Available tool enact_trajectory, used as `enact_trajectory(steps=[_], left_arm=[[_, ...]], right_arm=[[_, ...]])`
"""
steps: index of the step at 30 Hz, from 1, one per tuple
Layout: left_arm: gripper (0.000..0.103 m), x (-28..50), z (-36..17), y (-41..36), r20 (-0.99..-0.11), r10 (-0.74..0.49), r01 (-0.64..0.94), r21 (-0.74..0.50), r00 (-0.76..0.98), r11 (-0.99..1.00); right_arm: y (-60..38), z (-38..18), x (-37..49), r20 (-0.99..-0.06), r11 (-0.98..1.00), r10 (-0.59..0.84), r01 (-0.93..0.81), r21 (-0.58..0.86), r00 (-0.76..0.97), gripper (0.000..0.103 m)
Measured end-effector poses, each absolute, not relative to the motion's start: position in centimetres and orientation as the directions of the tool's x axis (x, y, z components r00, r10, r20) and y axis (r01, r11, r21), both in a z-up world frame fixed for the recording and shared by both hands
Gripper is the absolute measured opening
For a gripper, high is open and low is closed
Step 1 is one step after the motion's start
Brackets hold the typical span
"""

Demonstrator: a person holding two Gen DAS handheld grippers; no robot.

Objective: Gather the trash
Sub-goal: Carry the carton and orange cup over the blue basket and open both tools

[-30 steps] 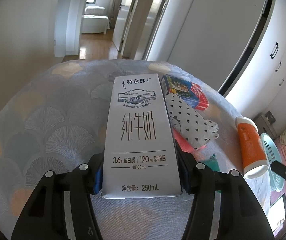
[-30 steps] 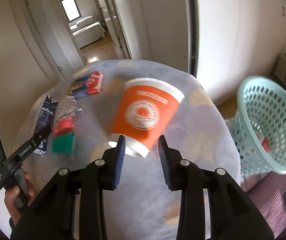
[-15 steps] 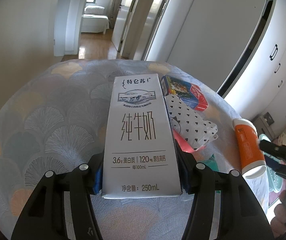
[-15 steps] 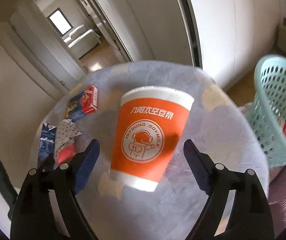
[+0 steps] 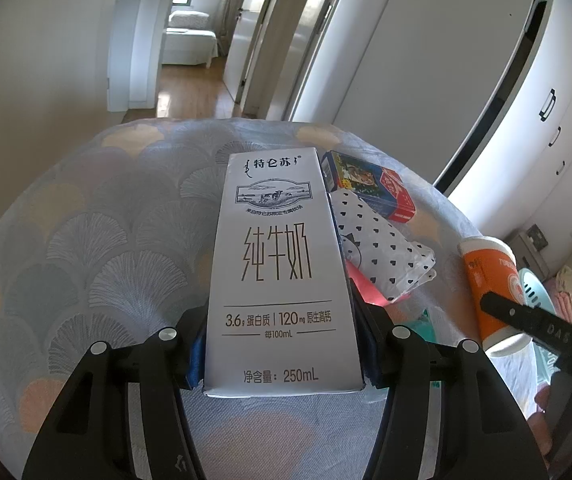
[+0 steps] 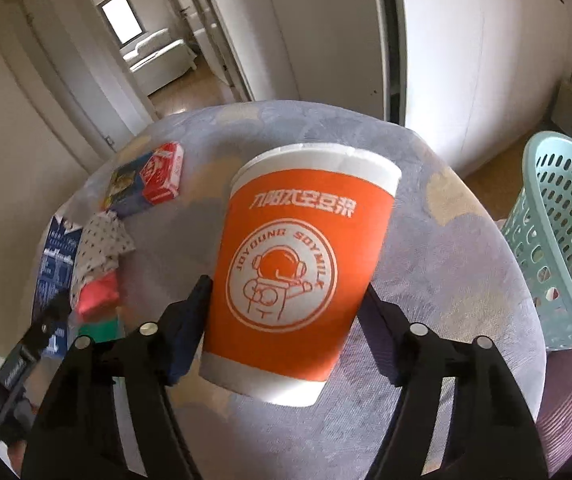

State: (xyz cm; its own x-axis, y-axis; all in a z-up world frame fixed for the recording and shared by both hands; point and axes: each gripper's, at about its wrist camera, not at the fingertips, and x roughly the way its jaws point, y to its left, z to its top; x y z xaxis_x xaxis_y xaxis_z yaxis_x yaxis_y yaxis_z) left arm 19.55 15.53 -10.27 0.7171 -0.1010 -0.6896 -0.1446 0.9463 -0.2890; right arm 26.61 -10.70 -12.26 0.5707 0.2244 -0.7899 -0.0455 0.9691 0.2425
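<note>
My left gripper [image 5: 281,360] is shut on a white milk carton [image 5: 281,272] and holds it over the round table [image 5: 97,240]. My right gripper [image 6: 286,320] has its jaws around the lower part of an orange paper cup [image 6: 298,264]; the fingers [image 6: 189,328] touch its sides. The cup also shows in the left wrist view [image 5: 490,280]. A teal mesh basket [image 6: 566,248] stands to the right of the table.
On the table lie a red and blue box [image 5: 370,188], a white dotted wrapper [image 5: 382,252], a pink piece [image 6: 97,298] and a green piece [image 6: 99,328]. The milk carton also shows at the left of the right wrist view [image 6: 55,264]. Doorways lie beyond.
My right gripper opened wide, moved up to the orange cup and closed on it. The left gripper and the milk carton have not moved.
</note>
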Motion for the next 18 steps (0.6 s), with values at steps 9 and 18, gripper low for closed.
enact_trajectory(steps=[9,18], left_arm=[[0.055,18.8,-9.4,14.8,-0.655,-0.14,-0.109,-0.324,0.742,0.94],[0.055,16.2,-4.7,10.0,-0.569,-0.209,0.006,-0.337,0.795,0.942]], right_arm=[[-11.9,-10.3,23.8,-0.761,0.969,0.234,-0.085,0.23,0.605,0.066],[-15.0,-6.5,20.5,-0.7,0.968,0.23,-0.084,0.237,0.676,0.066]])
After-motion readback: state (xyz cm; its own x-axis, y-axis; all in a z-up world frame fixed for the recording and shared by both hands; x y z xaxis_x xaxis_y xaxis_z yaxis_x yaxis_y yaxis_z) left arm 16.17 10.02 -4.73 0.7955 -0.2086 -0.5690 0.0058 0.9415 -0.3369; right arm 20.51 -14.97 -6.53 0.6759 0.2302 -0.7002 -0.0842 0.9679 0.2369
